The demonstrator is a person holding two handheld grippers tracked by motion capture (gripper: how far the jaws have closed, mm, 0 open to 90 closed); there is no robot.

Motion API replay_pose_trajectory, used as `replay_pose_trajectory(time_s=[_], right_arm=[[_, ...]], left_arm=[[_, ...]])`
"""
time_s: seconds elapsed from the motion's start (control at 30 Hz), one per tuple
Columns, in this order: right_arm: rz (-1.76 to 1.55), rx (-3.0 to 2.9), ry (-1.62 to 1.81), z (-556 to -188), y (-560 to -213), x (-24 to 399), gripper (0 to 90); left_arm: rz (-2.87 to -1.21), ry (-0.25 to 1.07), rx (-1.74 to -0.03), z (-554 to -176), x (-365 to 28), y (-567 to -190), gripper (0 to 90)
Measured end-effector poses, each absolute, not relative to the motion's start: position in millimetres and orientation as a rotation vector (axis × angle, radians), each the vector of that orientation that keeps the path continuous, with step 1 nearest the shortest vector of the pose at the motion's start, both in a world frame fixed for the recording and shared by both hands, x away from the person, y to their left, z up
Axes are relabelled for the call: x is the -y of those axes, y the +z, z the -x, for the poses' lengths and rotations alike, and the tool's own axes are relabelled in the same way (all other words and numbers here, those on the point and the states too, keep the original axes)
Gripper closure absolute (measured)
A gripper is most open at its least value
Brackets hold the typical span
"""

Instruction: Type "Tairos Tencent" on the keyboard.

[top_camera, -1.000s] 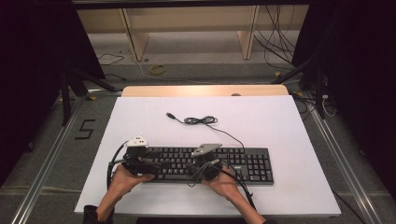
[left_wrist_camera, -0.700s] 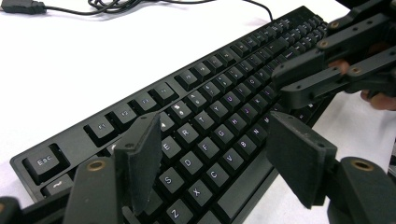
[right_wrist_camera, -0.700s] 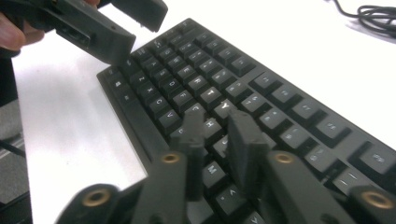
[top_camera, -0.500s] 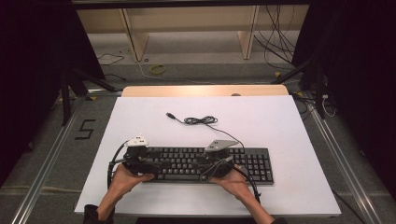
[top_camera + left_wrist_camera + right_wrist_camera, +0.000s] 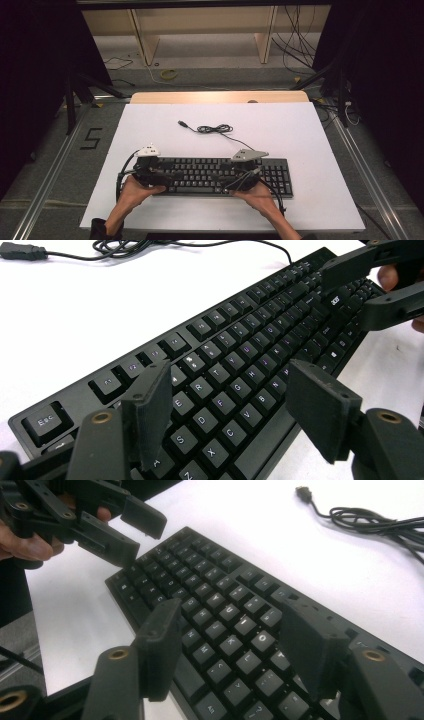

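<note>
A black keyboard (image 5: 215, 176) lies flat near the front of the white table (image 5: 280, 130). Its thin black cable (image 5: 210, 129) lies coiled behind it and ends in a loose USB plug (image 5: 183, 123). My left gripper (image 5: 170, 176) hovers open over the keyboard's left end (image 5: 220, 390), with the letter keys (image 5: 235, 385) below its jaws and nothing between them. My right gripper (image 5: 222, 179) hangs over the middle keys (image 5: 230, 625). Its jaws have just been opening and stand wide, empty. Each gripper faces the other: the right gripper (image 5: 380, 285) and the left gripper (image 5: 125, 527) both show open.
Bare white tabletop lies behind and to the right of the keyboard. A wooden strip (image 5: 220, 96) runs along the table's far edge, and shelving legs (image 5: 140, 35) stand beyond it. The cable (image 5: 365, 517) lies just behind the keyboard.
My right gripper has moved to the right along the keyboard and risen slightly. The left gripper and the keyboard have stayed put.
</note>
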State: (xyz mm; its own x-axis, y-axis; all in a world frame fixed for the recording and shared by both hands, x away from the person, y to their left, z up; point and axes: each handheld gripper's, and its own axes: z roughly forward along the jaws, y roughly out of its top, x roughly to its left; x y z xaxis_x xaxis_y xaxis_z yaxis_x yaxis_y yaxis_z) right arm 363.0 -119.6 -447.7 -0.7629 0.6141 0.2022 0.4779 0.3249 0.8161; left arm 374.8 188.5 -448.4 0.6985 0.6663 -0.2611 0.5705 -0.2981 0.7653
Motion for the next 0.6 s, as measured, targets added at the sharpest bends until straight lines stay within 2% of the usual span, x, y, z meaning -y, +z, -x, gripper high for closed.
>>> replay_pose_trajectory(time_s=[0.43, 0.6], right_arm=[[-1.041, -2.402, 1.425, -354.8, -447.0, 135.3, 37.7], [-1.049, -2.39, 1.426, -350.9, -448.2, 140.1, 36.9]], left_arm=[[-2.009, 0.126, -0.945, -380.0, -180.0, -451.0, 36.2], [-2.04, 0.138, -0.939, -384.4, -174.9, -453.3, 42.6]])
